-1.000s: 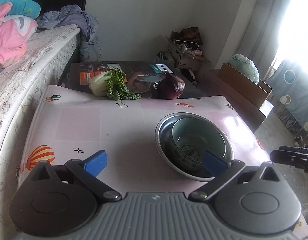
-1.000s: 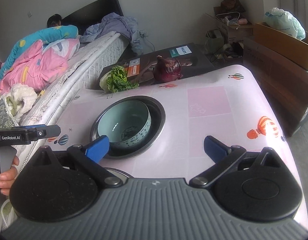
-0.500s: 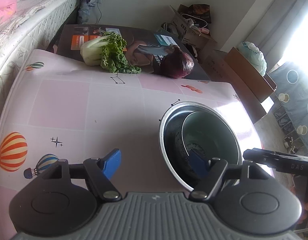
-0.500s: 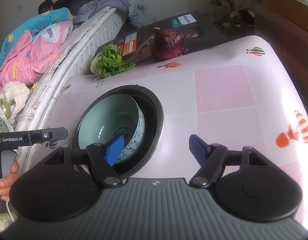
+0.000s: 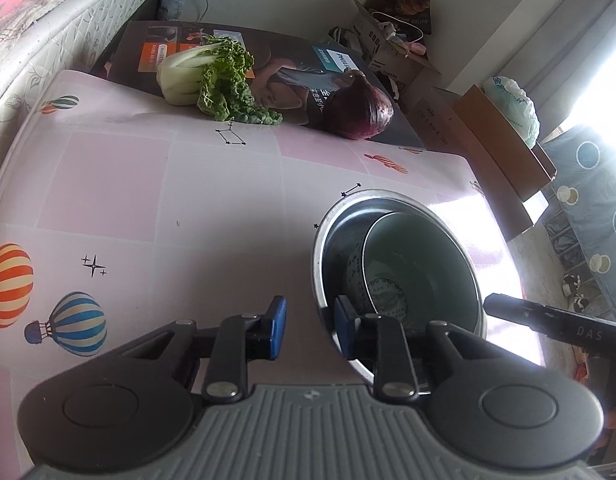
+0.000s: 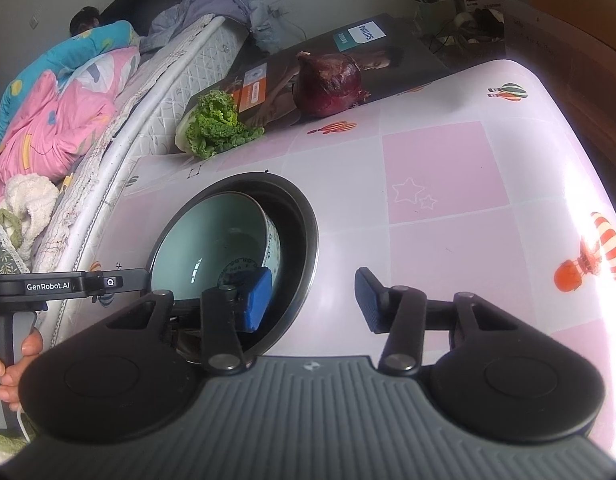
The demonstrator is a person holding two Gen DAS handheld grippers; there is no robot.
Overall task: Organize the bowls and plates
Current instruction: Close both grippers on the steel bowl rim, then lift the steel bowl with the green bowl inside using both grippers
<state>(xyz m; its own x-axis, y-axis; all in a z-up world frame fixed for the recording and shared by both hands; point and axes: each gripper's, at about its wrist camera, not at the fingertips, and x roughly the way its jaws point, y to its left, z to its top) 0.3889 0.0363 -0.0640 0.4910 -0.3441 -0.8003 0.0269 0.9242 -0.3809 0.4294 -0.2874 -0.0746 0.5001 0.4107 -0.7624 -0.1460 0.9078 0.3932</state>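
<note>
A steel bowl (image 5: pixel 387 199) (image 6: pixel 268 178) stands on the pink balloon-print table (image 5: pixel 148 208). Inside it a pale green ceramic bowl (image 5: pixel 427 264) (image 6: pixel 212 240) leans against its wall. My left gripper (image 5: pixel 309 328) straddles the steel rim on the near left side, one pad outside and one inside; its jaws are closing, and a gap still shows at the outer pad. My right gripper (image 6: pixel 313 300) straddles the opposite side of the rim. Its left pad sits between the two bowls, its right pad is over the table, and its closing jaws still stand wide.
A bok choy (image 5: pixel 212 76) (image 6: pixel 216 124) and a red onion (image 5: pixel 359 108) (image 6: pixel 327 84) lie at the table's far edge on a dark printed box (image 6: pixel 347 44). A bed (image 6: pixel 68 112) runs along one side. Cardboard boxes (image 5: pixel 503 148) stand on the floor beyond.
Both grippers came down and in toward the steel bowl. Their jaws went from wide open to narrowing around its rim. The bowls have not moved.
</note>
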